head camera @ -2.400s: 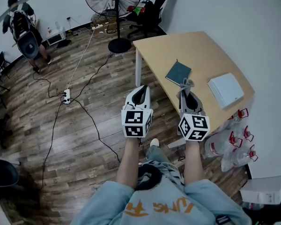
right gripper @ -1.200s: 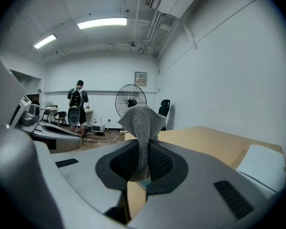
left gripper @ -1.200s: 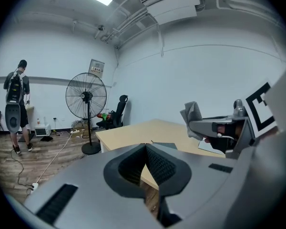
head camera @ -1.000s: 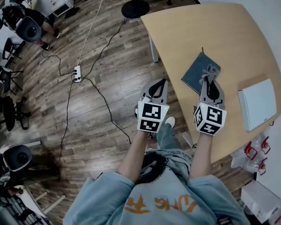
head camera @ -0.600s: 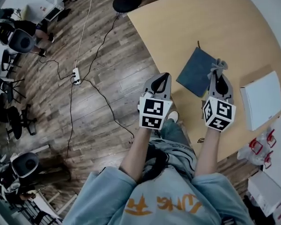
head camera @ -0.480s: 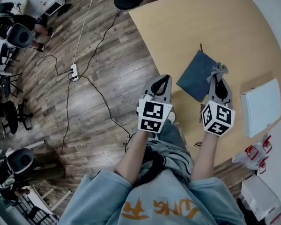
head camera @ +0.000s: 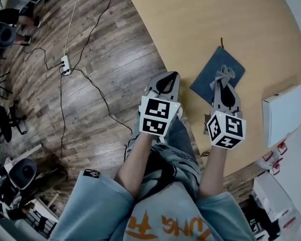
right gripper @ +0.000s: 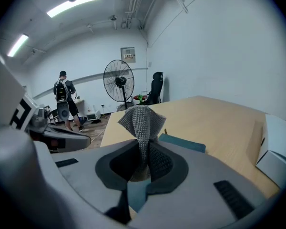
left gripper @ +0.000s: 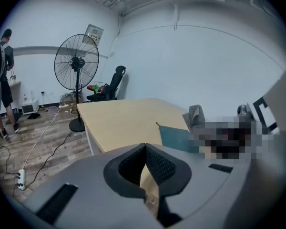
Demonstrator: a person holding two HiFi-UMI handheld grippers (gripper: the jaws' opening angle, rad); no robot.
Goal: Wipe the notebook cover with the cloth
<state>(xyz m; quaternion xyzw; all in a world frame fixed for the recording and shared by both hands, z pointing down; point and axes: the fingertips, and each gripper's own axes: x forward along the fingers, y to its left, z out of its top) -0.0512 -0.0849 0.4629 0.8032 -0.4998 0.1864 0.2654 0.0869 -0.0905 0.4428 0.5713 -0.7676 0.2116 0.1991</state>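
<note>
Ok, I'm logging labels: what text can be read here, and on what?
No text reads clearly.
Shirt: orange lettering, cut off, unreadable.
Wall sign: too small.
Cubes on left gripper and right gripper: square patterns, no words.
Notebook, white box: none visible.

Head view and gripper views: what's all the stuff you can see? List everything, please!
table: one, light wood, right side of the head view
notebook: one, dark teal, on the table
cloth: one, grey, pinched in the right gripper, over the notebook
box: one, white, table's right edge
power strip: one, white, on the floor
fan: one, black, beyond the table
office chair: one, black, beside the fan
person: one, far off
left gripper: grey, shut, empty
right gripper: grey, shut on the cloth
</note>
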